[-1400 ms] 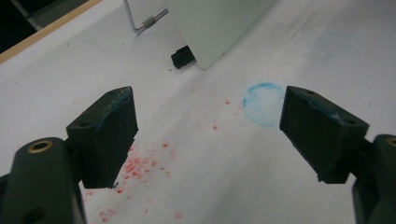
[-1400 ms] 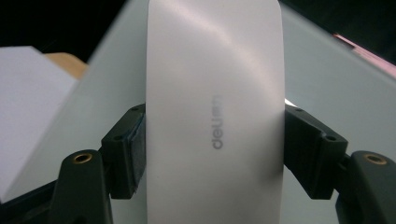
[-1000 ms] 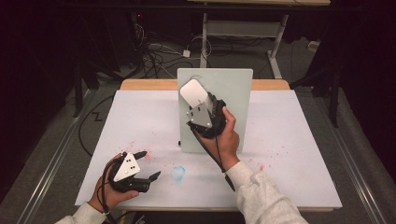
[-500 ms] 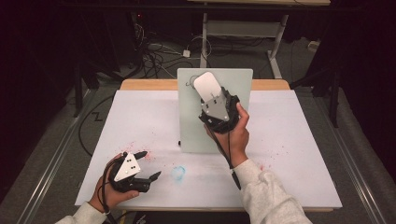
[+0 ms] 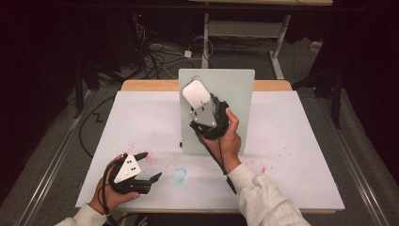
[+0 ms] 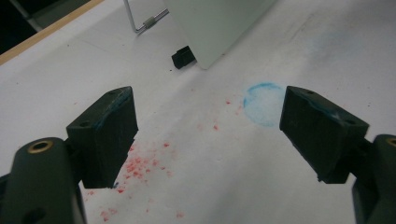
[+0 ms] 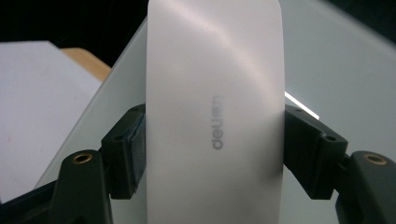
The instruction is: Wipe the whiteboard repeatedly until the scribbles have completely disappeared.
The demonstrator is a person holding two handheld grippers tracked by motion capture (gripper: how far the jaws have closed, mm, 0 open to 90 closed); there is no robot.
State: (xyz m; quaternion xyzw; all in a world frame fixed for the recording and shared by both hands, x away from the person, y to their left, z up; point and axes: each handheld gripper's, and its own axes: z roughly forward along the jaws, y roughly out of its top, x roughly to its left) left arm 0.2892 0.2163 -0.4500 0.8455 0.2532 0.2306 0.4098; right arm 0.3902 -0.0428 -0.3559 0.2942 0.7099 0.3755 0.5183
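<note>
Nearest the person, at about seven o'clock on the white table cover (image 5: 306,141), the left gripper (image 5: 149,165) rests low with its jaws spread wide and nothing between them. Its own view adds what the high view blurs: red specks (image 6: 140,163) scattered under the left jaw and a smudged blue ring (image 6: 264,103) just ahead, toward one o'clock. Farther in, near the table's centre, the right gripper (image 5: 203,104) is held up by the right hand (image 5: 228,139), pinching a white eraser block (image 5: 195,93) by its two long sides. The block's long axis runs along the jaws, its free end pointing to eleven o'clock and upward. The right gripper view shows grey "deli" lettering on its face (image 7: 215,112). Behind it stands a pale green board (image 5: 235,84), upright at twelve o'clock.
</note>
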